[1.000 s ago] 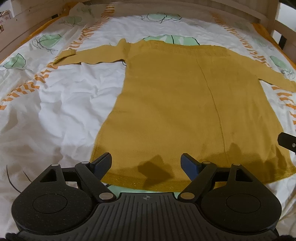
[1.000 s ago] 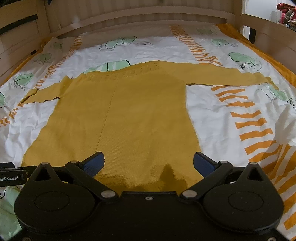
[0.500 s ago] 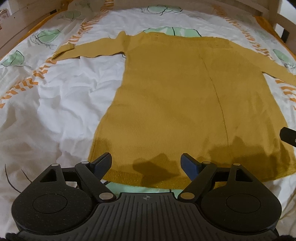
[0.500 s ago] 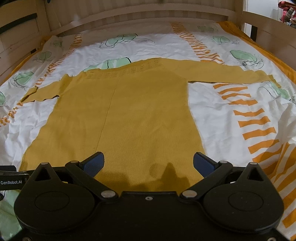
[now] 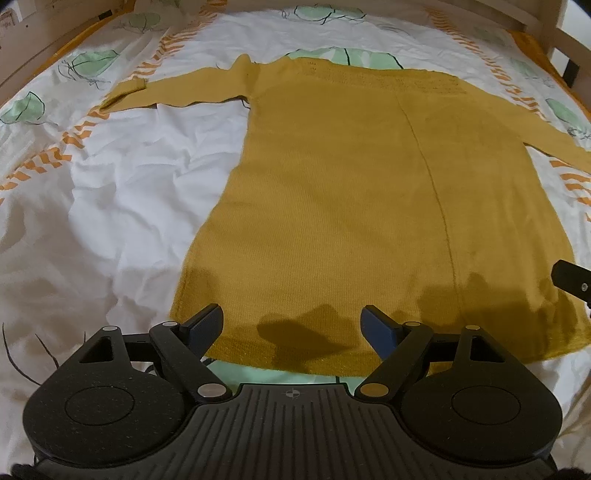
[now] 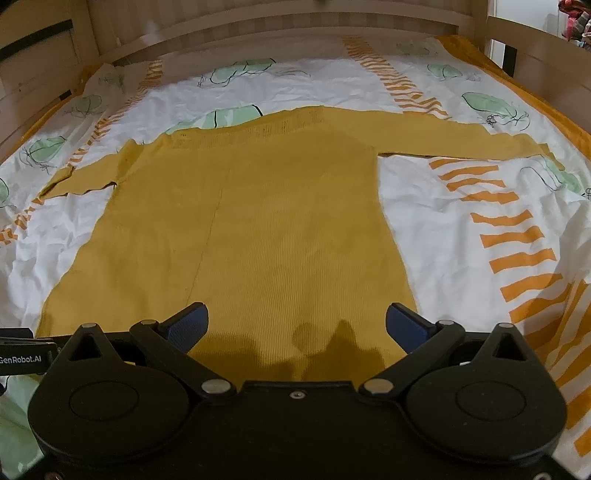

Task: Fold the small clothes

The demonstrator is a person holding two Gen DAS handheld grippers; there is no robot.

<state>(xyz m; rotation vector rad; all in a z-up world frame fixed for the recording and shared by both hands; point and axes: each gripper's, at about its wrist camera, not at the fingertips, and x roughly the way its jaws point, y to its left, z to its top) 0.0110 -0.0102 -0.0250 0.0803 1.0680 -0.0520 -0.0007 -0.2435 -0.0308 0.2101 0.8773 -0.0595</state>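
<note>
A mustard-yellow knit sweater (image 5: 354, 192) (image 6: 251, 229) lies flat on the bed, neckline at the far end, both sleeves spread out sideways. Its hem is nearest the cameras. My left gripper (image 5: 293, 326) hovers open over the left part of the hem, nothing between its blue pads. My right gripper (image 6: 295, 326) hovers open over the right part of the hem, also holding nothing. The tip of the right gripper shows at the right edge of the left wrist view, and the left gripper's body shows at the left edge of the right wrist view.
The bed has a crumpled white cover (image 5: 122, 192) (image 6: 461, 229) with orange stripes and green leaf prints. A wooden bed frame (image 6: 258, 33) rises at the far end and along both sides.
Both views have tilted down slightly, so the sweater sits a little higher and nearer in the pictures. The sweater has not moved and both grippers stay open.
</note>
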